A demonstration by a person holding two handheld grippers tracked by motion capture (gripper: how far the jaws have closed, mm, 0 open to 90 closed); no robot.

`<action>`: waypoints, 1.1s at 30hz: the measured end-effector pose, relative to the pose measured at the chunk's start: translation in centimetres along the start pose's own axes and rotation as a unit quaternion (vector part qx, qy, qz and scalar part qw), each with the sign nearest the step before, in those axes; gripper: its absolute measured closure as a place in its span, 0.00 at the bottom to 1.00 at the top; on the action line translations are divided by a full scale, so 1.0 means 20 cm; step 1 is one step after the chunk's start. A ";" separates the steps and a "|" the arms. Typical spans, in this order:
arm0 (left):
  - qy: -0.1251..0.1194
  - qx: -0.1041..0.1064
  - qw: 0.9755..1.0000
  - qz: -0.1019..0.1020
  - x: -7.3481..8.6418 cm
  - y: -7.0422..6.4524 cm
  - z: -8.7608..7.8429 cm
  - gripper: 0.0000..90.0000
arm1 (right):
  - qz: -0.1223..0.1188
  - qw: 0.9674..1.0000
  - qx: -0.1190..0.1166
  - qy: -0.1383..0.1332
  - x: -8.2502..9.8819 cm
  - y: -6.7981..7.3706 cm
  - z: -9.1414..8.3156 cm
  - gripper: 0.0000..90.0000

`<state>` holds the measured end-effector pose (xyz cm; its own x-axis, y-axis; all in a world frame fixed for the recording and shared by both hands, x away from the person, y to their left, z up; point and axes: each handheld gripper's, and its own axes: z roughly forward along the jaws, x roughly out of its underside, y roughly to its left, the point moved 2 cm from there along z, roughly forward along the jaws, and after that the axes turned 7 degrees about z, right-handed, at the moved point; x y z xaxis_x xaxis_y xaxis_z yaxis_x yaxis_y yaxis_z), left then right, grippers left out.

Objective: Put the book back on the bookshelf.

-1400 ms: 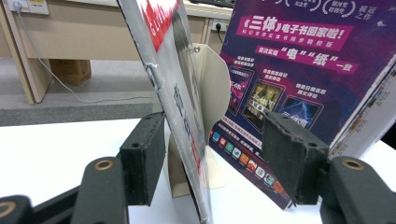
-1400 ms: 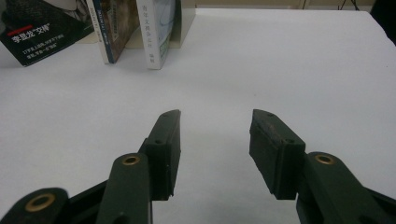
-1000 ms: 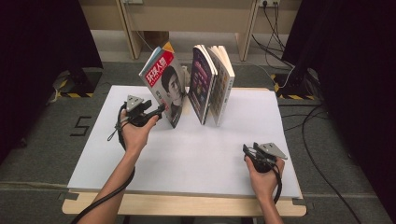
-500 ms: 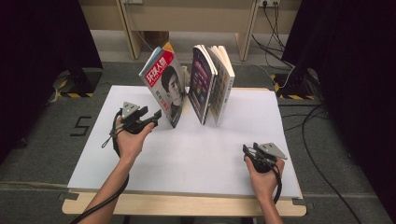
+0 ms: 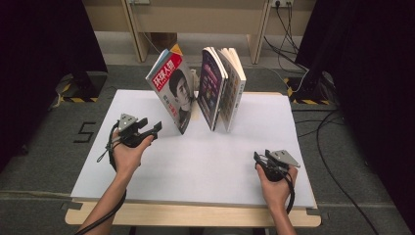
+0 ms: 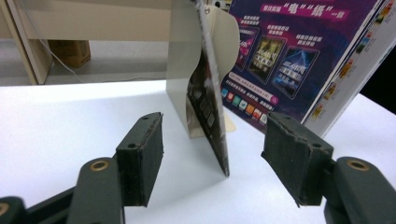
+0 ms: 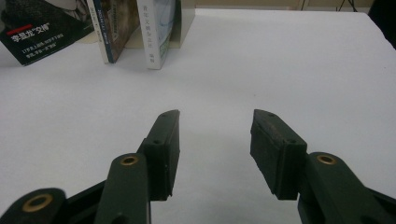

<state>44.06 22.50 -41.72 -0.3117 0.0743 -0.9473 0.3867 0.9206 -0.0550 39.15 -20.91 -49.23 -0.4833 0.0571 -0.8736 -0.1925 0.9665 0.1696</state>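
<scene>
left gripper (image 5: 155, 129) open-jawed beside the leaning magazine (image 5: 172, 88) on the white table (image 5: 205, 156).

the table carries the magazine tilted against a cream bookend (image 6: 187, 70), with a purple book (image 5: 211, 83) and a pale book (image 5: 234, 85) propped together just beside it. from the left gripper the magazine stands at about one o'clock, close but apart; in the left gripper view (image 6: 212, 158) its bottom edge sits between the spread jaws, untouched. the right gripper (image 5: 258, 159), at the table's five o'clock, gapes over bare tabletop (image 7: 215, 144), well apart from the books. the magazine's top is cut off in the left gripper view, and its small print is unreadable.
</scene>
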 end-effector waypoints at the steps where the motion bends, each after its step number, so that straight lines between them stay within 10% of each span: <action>1: 0.001 -0.001 1.000 -0.002 0.01 0.00 -0.01 0.41 | 0.000 1.000 0.000 0.000 0.00 0.00 0.00 0.59; 33: 0.028 -0.036 0.999 -0.018 0.27 0.20 -0.16 0.41 | -0.003 1.000 0.002 0.003 0.01 0.01 0.00 0.58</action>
<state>41.11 27.88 -46.10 -0.3731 0.0591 -0.9259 0.3114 0.9480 -0.0650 39.10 -20.67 -49.41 -0.4872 0.0499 -0.8719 -0.1922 0.9677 0.1628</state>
